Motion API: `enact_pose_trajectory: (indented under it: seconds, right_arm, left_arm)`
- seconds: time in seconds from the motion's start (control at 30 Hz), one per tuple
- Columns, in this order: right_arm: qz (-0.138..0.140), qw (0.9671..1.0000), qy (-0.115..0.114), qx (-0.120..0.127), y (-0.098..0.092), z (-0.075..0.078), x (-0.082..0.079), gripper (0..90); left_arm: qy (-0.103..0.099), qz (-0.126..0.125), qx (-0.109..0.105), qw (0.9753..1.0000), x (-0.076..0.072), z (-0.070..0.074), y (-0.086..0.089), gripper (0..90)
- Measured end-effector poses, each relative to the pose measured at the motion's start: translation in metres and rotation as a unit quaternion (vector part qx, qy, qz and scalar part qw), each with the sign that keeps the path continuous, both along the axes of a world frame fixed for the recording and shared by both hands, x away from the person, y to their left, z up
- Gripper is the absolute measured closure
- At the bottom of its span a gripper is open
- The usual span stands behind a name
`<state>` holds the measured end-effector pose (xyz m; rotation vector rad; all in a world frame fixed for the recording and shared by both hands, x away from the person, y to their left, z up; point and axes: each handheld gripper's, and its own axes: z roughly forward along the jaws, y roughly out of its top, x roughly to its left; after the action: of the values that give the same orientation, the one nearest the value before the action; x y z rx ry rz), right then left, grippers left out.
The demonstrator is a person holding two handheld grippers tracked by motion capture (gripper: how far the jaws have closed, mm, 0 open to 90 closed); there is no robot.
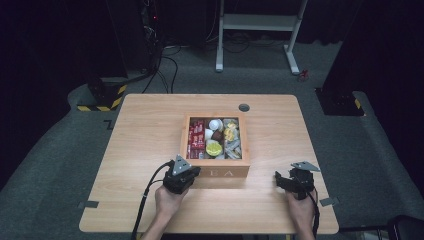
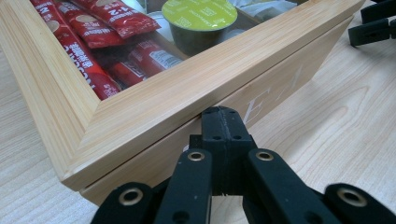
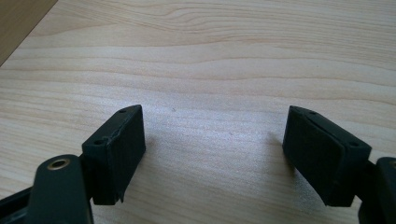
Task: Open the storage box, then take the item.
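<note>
1. High view: a pale wooden table point(image 1: 145, 140) carries a square wooden tea box point(image 1: 216, 167) near the middle of its near edge. The box's glass-paned lid is down, and through it show red sachets point(image 1: 196, 137), a white capsule point(image 1: 215, 124), a yellow-green capsule point(image 1: 214, 148) and silvery wrapped packets point(image 1: 233, 148). The box front bears pale letters, "E A" readable. A round grey grommet point(image 1: 244, 107) sits near the table's far edge. The left gripper point(image 1: 186, 176) is at the box's near left corner; the right gripper point(image 1: 278, 181) rests well apart from the box, toward the table's near right corner. Beyond the table stand a white metal frame point(image 1: 260, 22) and black cables point(image 1: 165, 70) on grey carpet.

2. Left gripper view: the left gripper's point(image 2: 223, 119) jaws are pressed together, their tip touching the box front just under the overhanging lid frame point(image 2: 187, 88), beside a pale engraved letter. The wood is smooth and light-grained. Red sachets with white print too small to read lie under the pane, next to the capsule with the matt yellow-green foil top.

3. Right gripper view: the right gripper point(image 3: 212, 140) is spread wide, its flat black pads over bare wood grain, pinching nothing.
</note>
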<state>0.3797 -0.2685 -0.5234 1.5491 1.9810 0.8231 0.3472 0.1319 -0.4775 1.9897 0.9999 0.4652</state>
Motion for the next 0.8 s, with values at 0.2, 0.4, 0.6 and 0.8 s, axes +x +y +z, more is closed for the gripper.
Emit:
enact_pose_trajectory:
  seconds: [0.2,0.4,0.6,0.8]
  right_arm:
    - [0.000,1.0000,0.000,0.000,0.000,0.000,0.000,20.7]
    - [0.000,1.0000,0.000,0.000,0.000,0.000,0.000,20.7]
    - [0.000,1.0000,-0.001,-0.001,0.000,0.000,0.000,20.7]
    - [0.001,1.0000,-0.001,-0.001,0.000,0.000,0.000,20.7]
  left_arm:
    - [-0.001,0.005,-0.006,1.0000,0.001,0.003,-0.001,90.0]
    - [0.001,0.008,-0.011,0.9999,0.002,0.004,-0.001,90.0]
    - [-0.002,0.008,-0.013,0.9999,0.003,0.006,-0.002,90.0]
    - [-0.001,0.008,-0.018,0.9998,0.005,0.011,-0.002,90.0]
